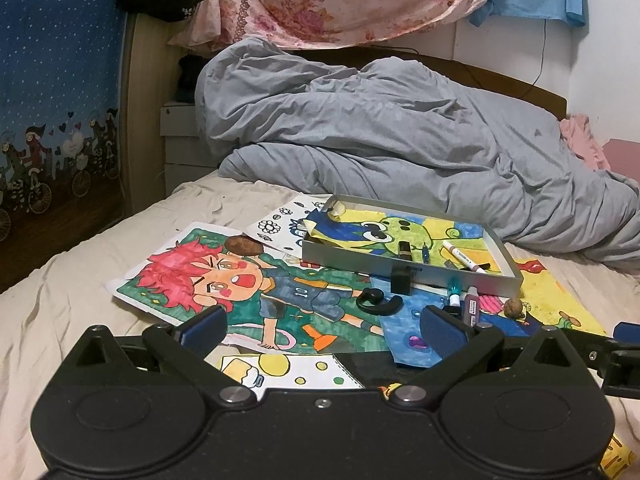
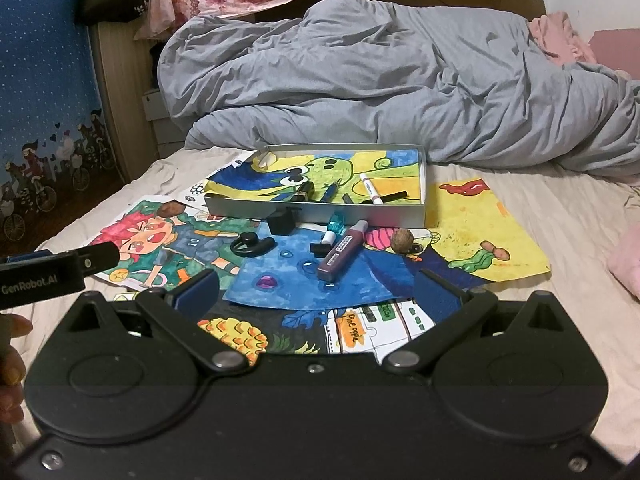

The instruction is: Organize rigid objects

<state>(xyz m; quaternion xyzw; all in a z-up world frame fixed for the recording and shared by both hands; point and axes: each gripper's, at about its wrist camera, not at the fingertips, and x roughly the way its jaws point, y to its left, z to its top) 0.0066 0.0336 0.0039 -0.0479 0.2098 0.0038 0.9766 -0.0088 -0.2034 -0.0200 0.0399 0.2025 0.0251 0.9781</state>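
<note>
A silver tray [image 2: 320, 211] lined with a frog drawing lies mid-bed and holds a white marker [image 2: 370, 188], a pen and a dark tube. In front of it lie a black cube [image 2: 279, 220], a black ear-hook [image 2: 252, 244], a teal-capped pen [image 2: 336, 226], a purple marker [image 2: 342, 250] and a walnut [image 2: 402, 240]. My right gripper [image 2: 318, 292] is open just short of the purple marker, holding nothing. My left gripper [image 1: 324, 326] is open and holds nothing, with the ear-hook [image 1: 378, 300], the cube [image 1: 401, 278] and the tray [image 1: 400, 272] ahead of it.
Coloured drawings [image 1: 224, 280] cover the beige sheet under the objects. A bunched grey duvet [image 2: 380, 80] fills the bed behind the tray. A blue curtain [image 1: 52, 100] hangs at the left. A hand [image 2: 12, 352] shows at the left edge. Something pink [image 2: 626, 256] lies at the right.
</note>
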